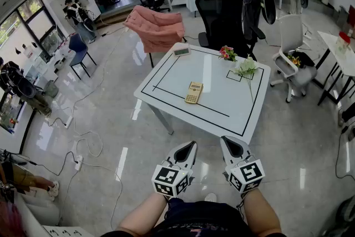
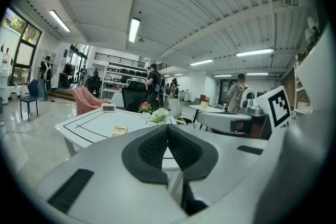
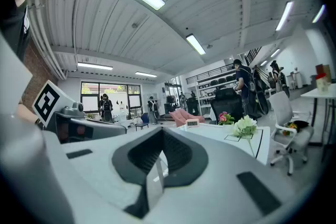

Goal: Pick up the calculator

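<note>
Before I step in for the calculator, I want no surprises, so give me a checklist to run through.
1. Yellow rectangular calculator lies flat, alone mid white square table: ok.
2. Left claw open for a grasp: not ok, shut, empty.
3. Right claw open: not ok, shut, empty.
4. Claws over the table: not ok, both short of its near edge.
5. White flower bunch apart from calculator: ok.
</note>
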